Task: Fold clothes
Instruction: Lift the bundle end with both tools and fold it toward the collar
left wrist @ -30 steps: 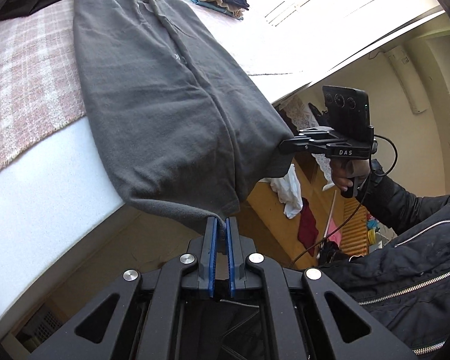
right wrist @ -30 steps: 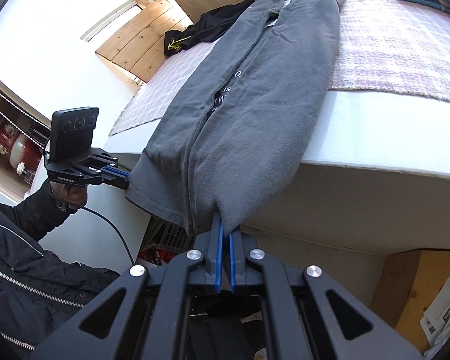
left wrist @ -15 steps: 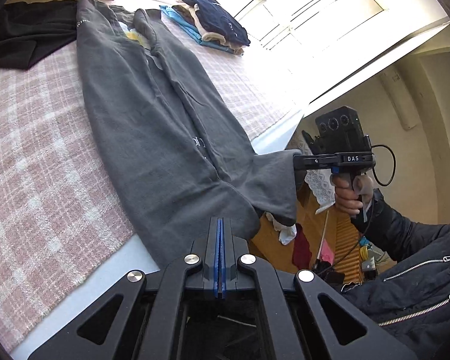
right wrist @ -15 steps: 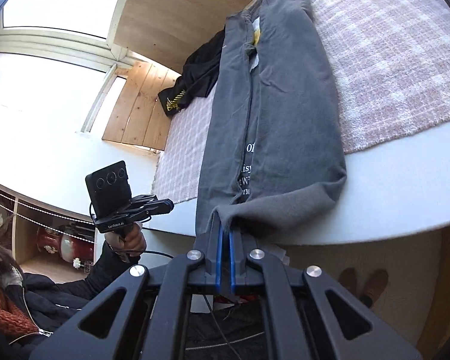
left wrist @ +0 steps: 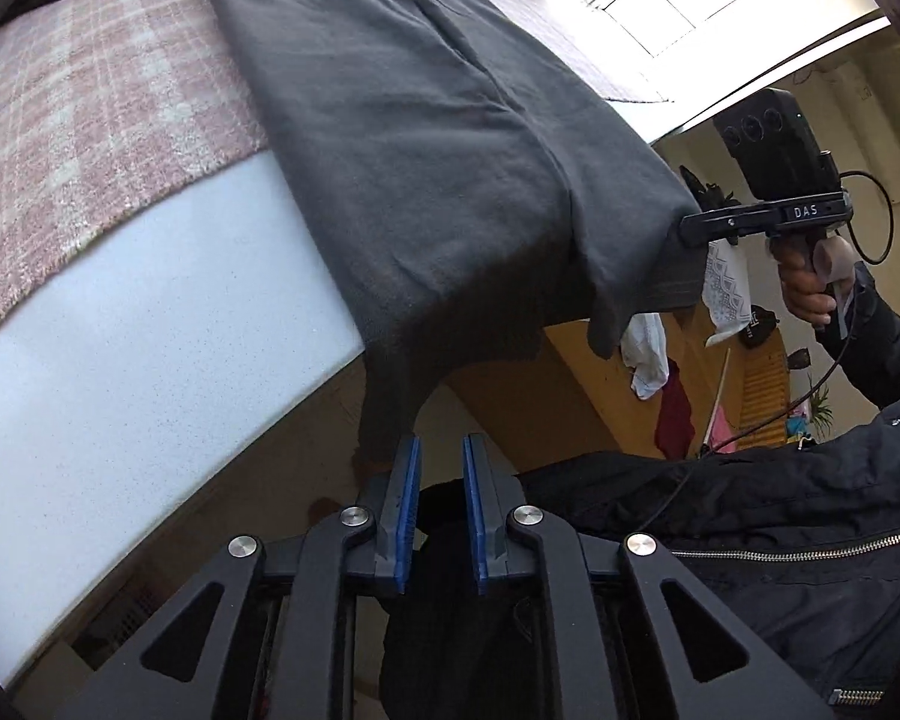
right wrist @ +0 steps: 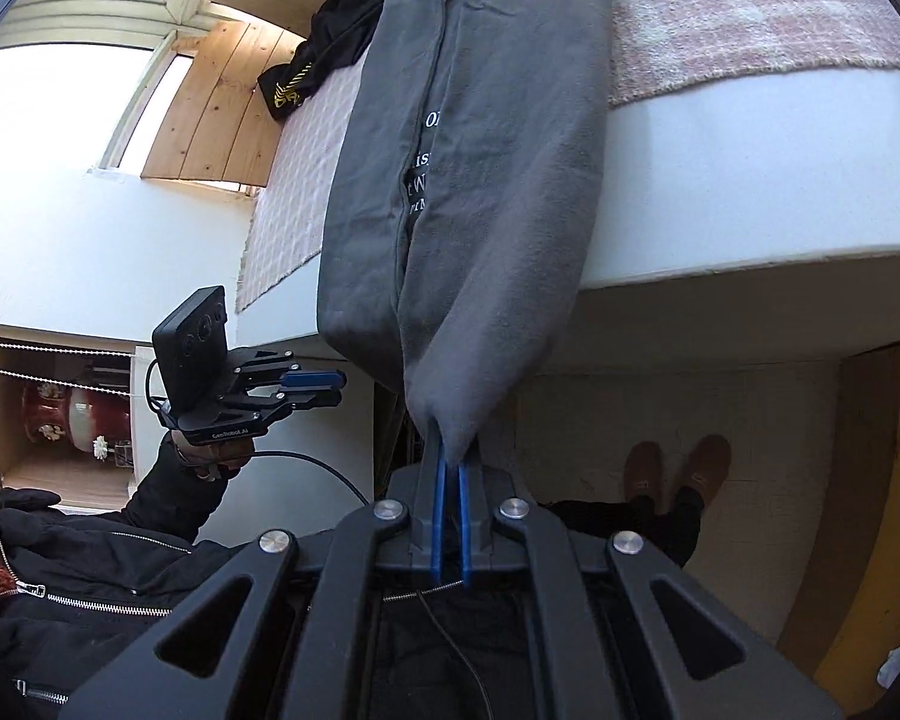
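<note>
Soft grey fleece garment (right wrist: 486,192) draped off bed; right gripper (right wrist: 452,468) pinching hem, left gripper (left wrist: 440,450) spread.

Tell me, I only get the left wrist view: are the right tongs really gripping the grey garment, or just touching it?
Observer: Gripping. In the right wrist view, the right tongs are shut on a corner of the grey garment, which hangs off the bed.
Operator: It looks plain grey to me. Any print?
Observer: Yes, white lettering shows in the gap where the two folded-in sides meet.
Operator: Anything on the floor below the hanging end?
Observer: The person's brown shoes are on the floor, off to the right of the hanging corner and not under it.
</note>
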A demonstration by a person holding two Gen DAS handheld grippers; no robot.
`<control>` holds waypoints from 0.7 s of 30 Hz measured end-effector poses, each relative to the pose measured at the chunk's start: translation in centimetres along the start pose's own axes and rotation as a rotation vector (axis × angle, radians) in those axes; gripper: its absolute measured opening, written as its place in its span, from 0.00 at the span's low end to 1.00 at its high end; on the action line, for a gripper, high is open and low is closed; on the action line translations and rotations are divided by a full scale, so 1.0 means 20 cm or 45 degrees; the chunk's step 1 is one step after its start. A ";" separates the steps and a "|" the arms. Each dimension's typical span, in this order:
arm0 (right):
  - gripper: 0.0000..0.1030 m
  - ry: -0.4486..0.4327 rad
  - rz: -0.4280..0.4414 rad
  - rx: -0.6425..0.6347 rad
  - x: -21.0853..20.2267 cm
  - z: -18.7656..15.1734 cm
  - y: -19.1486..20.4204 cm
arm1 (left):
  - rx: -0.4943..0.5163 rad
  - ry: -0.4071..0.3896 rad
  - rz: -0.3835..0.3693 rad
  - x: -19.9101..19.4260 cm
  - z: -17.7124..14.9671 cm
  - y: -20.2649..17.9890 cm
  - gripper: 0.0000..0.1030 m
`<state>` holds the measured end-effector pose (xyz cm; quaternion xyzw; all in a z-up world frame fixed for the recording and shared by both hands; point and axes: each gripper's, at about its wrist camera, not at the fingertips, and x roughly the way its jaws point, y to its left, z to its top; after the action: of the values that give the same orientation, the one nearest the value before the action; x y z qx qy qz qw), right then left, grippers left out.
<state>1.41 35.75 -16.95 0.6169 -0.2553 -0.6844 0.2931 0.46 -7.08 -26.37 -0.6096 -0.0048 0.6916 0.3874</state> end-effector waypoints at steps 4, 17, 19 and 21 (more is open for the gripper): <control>0.04 0.012 -0.021 -0.041 0.00 -0.01 0.03 | -0.005 0.008 0.053 0.07 -0.01 0.03 0.19; 0.03 -0.027 -0.225 -0.218 0.06 -0.09 0.16 | -0.009 -0.002 0.040 0.18 0.02 -0.04 0.05; 0.04 -0.031 -0.248 -0.216 0.05 -0.10 0.16 | 0.000 -0.007 0.000 0.17 0.02 -0.06 0.04; 0.04 -0.035 -0.270 -0.214 0.05 -0.11 0.16 | 0.008 -0.011 -0.039 0.15 0.01 -0.09 0.04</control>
<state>3.72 32.84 -15.66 0.6042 -0.1344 -0.7390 0.2660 1.35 -4.12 -27.96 -0.6050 -0.0138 0.6883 0.3999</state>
